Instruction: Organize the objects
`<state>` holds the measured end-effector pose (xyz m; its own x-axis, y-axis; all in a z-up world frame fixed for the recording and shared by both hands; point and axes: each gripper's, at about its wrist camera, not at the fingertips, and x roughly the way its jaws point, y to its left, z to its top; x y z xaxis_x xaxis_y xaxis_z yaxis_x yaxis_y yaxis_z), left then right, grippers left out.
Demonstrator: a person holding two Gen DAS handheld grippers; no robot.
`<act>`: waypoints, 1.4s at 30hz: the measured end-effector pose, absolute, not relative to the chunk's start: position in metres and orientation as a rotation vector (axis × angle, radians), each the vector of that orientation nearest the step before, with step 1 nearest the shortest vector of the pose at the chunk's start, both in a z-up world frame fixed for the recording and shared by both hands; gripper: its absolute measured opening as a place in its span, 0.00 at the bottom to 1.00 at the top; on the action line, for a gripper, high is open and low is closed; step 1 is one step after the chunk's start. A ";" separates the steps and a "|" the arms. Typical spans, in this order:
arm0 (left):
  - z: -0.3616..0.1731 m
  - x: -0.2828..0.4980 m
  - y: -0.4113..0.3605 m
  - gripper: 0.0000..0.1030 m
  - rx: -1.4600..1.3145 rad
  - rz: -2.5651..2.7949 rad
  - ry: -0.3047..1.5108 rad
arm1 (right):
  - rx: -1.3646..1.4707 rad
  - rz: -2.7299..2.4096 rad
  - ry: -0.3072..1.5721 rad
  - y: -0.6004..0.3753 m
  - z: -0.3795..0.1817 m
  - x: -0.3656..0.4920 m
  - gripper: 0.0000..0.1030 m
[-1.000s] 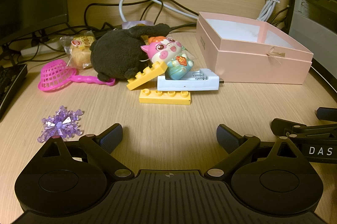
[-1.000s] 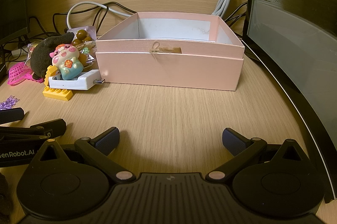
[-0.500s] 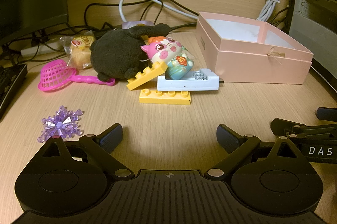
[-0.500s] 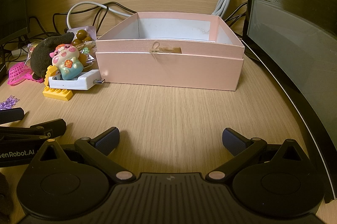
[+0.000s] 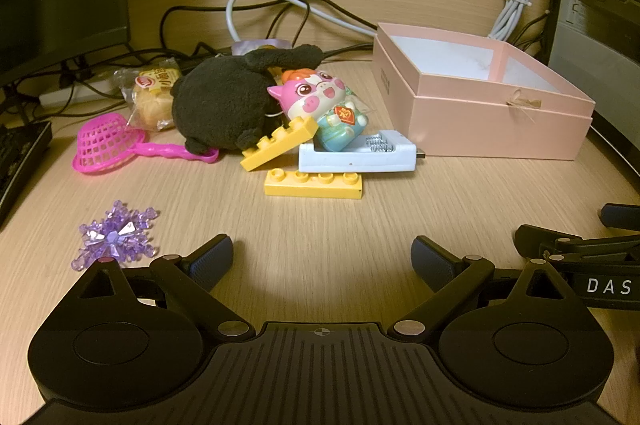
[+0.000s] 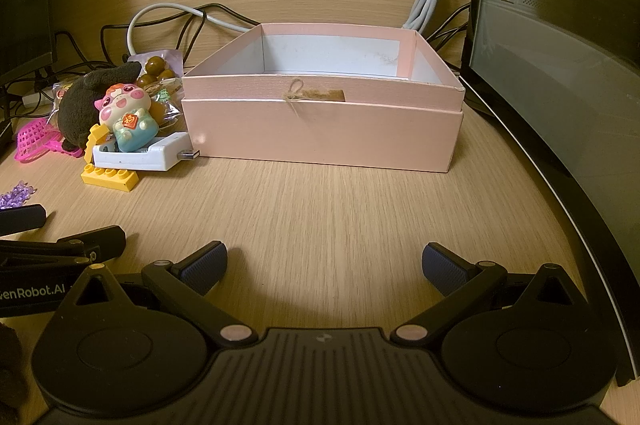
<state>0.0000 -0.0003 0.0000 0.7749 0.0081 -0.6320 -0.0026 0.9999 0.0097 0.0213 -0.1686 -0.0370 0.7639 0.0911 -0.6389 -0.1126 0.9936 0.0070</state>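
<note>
Unchanged since a second ago.
Nearest, left gripper (image 5: 322, 257) and right gripper (image 6: 324, 267) both spread wide, empty, low over the wooden desk (image 6: 340, 209). Beyond, purple crystal snowflake (image 5: 115, 235), then yellow brick (image 5: 314, 183), white charger (image 5: 358, 157), pink pig figurine (image 5: 320, 105), black plush (image 5: 222, 105) heaped just left of the open pink box (image 6: 320, 129).

The pink box (image 6: 320, 129) hides its own floor behind its near wall. The black plush toy (image 5: 224, 105) covers part of the tilted yellow brick (image 5: 276, 145) and the snack packet (image 5: 154, 97). The packet's print is too small to read. The keyboard (image 5: 20, 161) is cut off at the left edge.
</note>
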 end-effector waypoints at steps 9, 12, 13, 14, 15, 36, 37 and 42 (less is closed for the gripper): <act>0.039 0.014 0.039 0.93 -0.176 0.063 0.607 | -0.057 0.167 0.769 -0.172 -0.029 0.029 1.00; 0.060 0.047 0.067 0.93 -0.276 0.126 0.583 | -0.060 0.171 0.781 -0.172 -0.030 0.029 1.00; 0.063 0.060 0.076 0.93 -0.316 0.142 0.599 | -0.060 0.172 0.784 -0.172 -0.029 0.029 1.00; 0.063 0.071 0.082 0.93 -0.337 0.155 0.614 | -0.056 0.168 0.788 -0.171 -0.029 0.030 1.00; 0.062 0.082 0.085 0.93 -0.341 0.165 0.632 | -0.055 0.160 0.791 -0.171 -0.029 0.029 1.00; 0.096 0.035 0.131 0.85 -0.305 -0.018 0.617 | -0.193 0.211 0.734 -0.116 0.003 -0.001 1.00; 0.100 0.020 0.142 0.85 -0.311 0.002 0.601 | -0.209 0.214 0.675 -0.105 0.006 -0.009 1.00; 0.101 -0.022 0.192 0.85 -0.332 0.099 0.610 | -0.188 0.497 0.768 -0.036 0.011 -0.007 1.00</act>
<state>-0.0222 0.1921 0.1007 0.8168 -0.0063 -0.5769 -0.1878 0.9426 -0.2762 -0.0068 -0.0357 0.0110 0.6111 0.3606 -0.7047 -0.4948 0.8689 0.0155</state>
